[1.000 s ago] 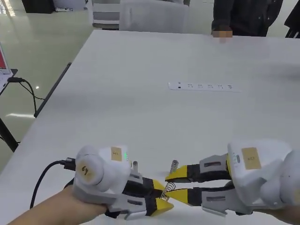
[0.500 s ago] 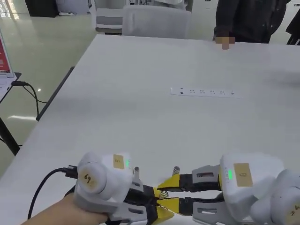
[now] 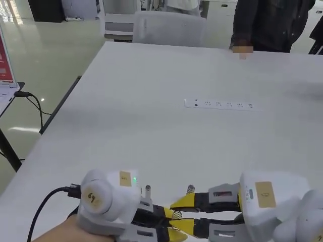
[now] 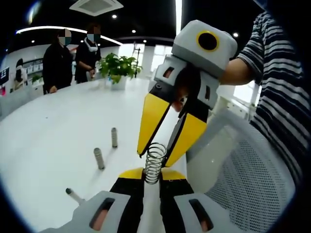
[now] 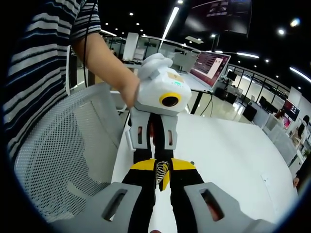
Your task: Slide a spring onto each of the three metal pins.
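Observation:
A small steel spring (image 3: 176,215) hangs between my two grippers, which meet tip to tip at the near table edge. My left gripper (image 4: 151,174) is shut on the spring's (image 4: 154,162) lower end. My right gripper (image 4: 154,158) comes in from above, and its yellow jaws press on the upper end. From its own camera, the right gripper (image 5: 163,167) has the spring (image 5: 161,171) pinched between the pads. Just beyond stand three pins: two ribbed with springs (image 4: 114,137) (image 4: 99,158) and one bare pin (image 4: 73,195). The bare pin (image 3: 147,190) and a sprung pin (image 3: 190,189) stand past the jaws.
A white power strip (image 3: 217,104) lies mid-table. A person's hand (image 3: 242,49) rests at the far edge, near a grey chair (image 3: 166,27). A black cable (image 3: 48,199) trails from the left gripper. A mesh chair (image 5: 63,145) sits beside me.
The head camera has tipped, so the whole scene sits lower. The grippers stay tip to tip with the spring between them, beside the pins.

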The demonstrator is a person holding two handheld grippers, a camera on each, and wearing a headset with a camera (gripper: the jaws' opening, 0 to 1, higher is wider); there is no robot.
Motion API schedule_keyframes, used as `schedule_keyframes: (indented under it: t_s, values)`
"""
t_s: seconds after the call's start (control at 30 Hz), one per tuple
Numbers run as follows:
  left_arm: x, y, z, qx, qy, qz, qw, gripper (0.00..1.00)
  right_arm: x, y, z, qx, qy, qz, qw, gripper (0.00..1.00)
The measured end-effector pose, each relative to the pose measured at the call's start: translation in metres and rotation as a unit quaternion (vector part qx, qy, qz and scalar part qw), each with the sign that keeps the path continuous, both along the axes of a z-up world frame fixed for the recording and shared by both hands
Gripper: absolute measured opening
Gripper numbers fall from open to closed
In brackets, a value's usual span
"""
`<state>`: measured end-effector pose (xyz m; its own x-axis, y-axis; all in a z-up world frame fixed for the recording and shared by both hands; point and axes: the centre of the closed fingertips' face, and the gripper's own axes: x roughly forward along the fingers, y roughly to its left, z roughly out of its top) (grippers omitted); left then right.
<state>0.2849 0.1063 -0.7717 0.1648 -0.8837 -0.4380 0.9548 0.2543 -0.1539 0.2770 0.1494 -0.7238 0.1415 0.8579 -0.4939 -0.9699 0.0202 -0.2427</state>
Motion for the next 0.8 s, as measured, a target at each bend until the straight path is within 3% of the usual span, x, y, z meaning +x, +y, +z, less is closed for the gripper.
schedule_keyframes:
  t_s: [0.47, 0.8]
  values:
    - [0.003, 0.003, 0.004, -0.012, 0.024, 0.029, 0.9992, 0.08, 0.003, -0.001, 0.002, 0.001, -0.008, -0.007, 0.9999, 0.07]
    - [0.008, 0.011, 0.003, -0.008, 0.028, 0.055, 0.9981, 0.16, 0.011, -0.003, 0.003, 0.008, -0.011, -0.024, 0.9996, 0.07]
